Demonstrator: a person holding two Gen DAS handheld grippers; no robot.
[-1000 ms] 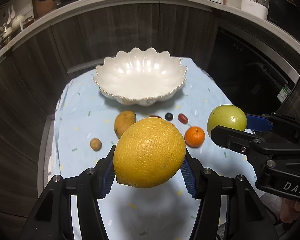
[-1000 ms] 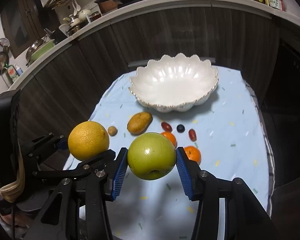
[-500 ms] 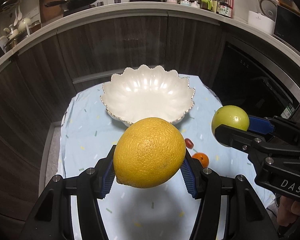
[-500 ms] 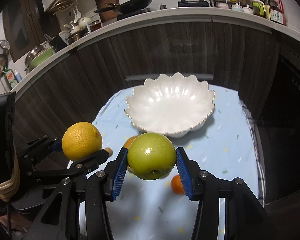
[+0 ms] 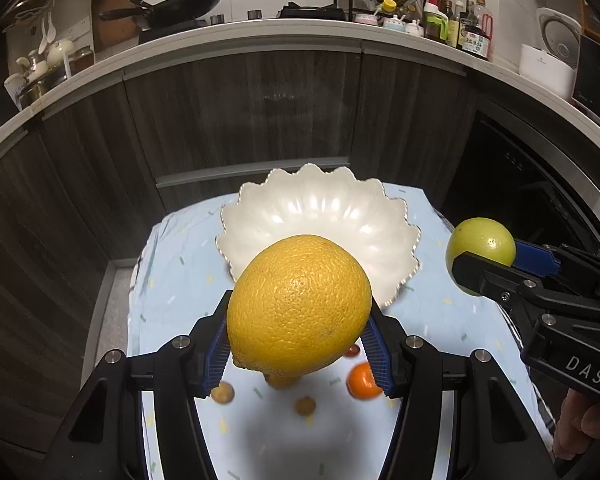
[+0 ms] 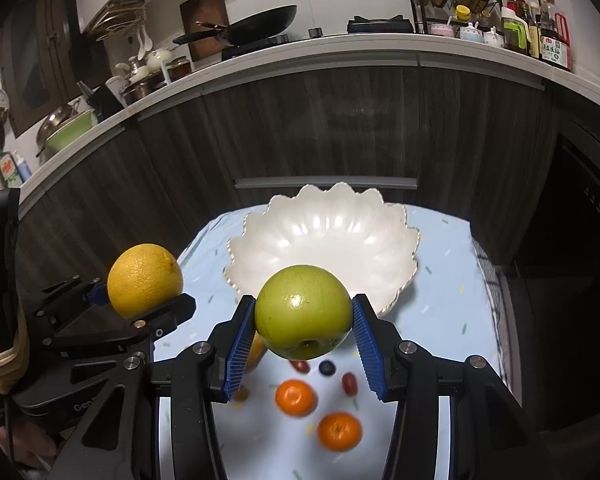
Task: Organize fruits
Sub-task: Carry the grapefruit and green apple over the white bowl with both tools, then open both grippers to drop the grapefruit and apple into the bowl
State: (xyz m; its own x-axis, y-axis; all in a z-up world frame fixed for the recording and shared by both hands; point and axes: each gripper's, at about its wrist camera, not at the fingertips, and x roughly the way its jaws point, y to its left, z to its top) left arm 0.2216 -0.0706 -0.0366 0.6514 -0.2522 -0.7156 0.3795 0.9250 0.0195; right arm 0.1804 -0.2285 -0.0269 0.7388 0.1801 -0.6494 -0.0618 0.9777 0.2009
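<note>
My left gripper (image 5: 298,340) is shut on a large orange (image 5: 299,305) and holds it in the air, short of the white scalloped bowl (image 5: 320,216). My right gripper (image 6: 302,340) is shut on a green apple (image 6: 302,312), also raised before the bowl (image 6: 320,236). Each gripper shows in the other's view: the apple (image 5: 480,246) at the right, the orange (image 6: 144,278) at the left. The bowl holds nothing that I can see. Small fruits lie on the cloth below: two mandarins (image 6: 295,397) (image 6: 339,431), a blueberry (image 6: 327,367) and small red fruits (image 6: 349,383).
The bowl stands on a light blue cloth (image 6: 444,312) over a small table. Dark wooden cabinets (image 5: 260,120) curve behind it, under a white counter (image 5: 260,36) with a pan and bottles. Small brown fruits (image 5: 222,393) lie on the cloth.
Both grippers have risen and tilted up with their fruits. The bowl and the loose fruits have slid lower in both views.
</note>
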